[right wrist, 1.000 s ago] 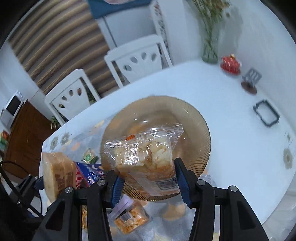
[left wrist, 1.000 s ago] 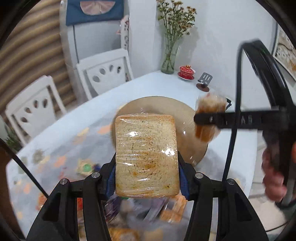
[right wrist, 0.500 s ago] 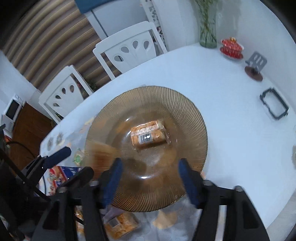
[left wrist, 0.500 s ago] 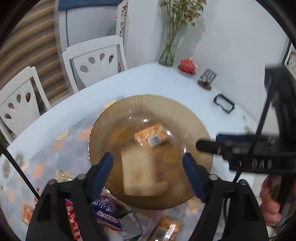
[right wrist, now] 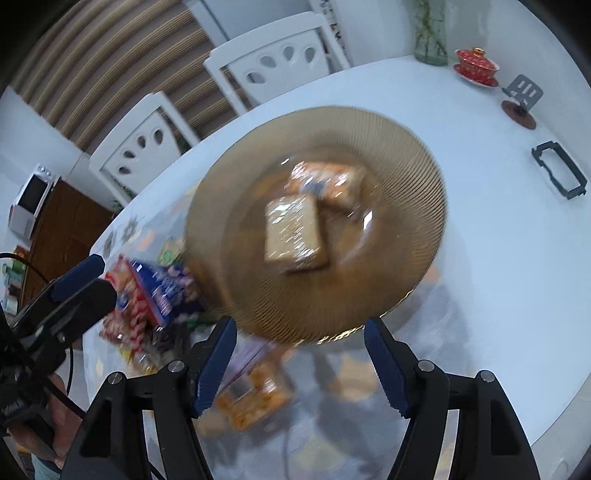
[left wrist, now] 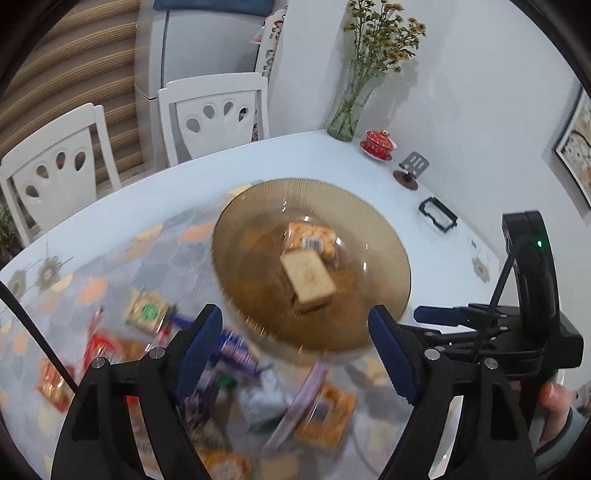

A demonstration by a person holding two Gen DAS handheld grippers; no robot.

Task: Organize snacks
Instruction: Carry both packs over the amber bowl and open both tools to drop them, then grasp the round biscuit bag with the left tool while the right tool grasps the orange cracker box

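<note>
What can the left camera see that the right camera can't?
Only the left view shows the dried flowers in the vase, a picture frame on the wall and the green packet. Only the right view shows the microwave on the wooden cabinet. Both show the plate with the bread and the cracker pack on it, and the red teacup.

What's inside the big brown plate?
Two wrapped snacks lie in the brown glass plate: a wrapped bread slice and an orange snack pack. The bread overlaps the pack's near edge, hiding that part.
</note>
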